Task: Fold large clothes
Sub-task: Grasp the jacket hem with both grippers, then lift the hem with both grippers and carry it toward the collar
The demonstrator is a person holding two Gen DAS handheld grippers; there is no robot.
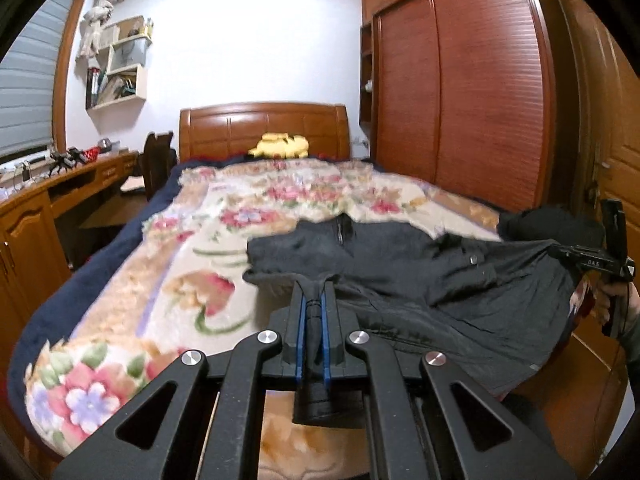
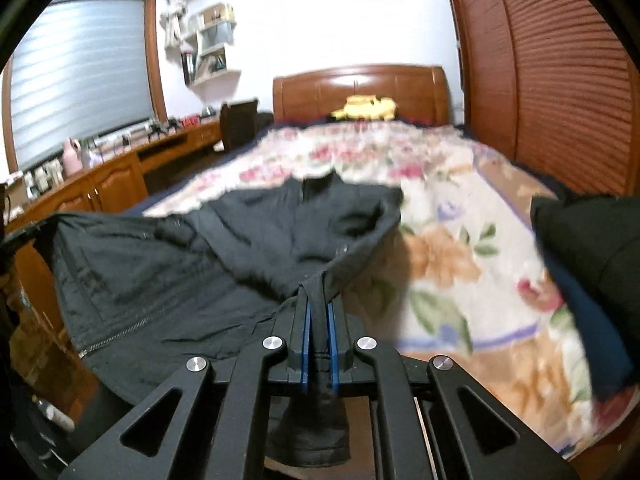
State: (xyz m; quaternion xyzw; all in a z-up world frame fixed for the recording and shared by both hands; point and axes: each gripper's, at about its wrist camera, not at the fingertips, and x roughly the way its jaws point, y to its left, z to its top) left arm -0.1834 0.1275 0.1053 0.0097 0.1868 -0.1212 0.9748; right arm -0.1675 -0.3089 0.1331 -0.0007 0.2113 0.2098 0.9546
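A large black jacket lies spread over the foot end of the floral bed cover. My left gripper is shut on the jacket's hem edge, cloth pinched between the blue pads. My right gripper is shut on another part of the hem of the jacket; its zipper shows at the lower left. The right gripper also shows in the left wrist view at the far right, holding the stretched edge. The hem hangs taut between both grippers above the bed's foot.
A second dark garment lies on the bed's right side. A yellow plush sits by the wooden headboard. A wooden desk runs along the left, a wardrobe along the right.
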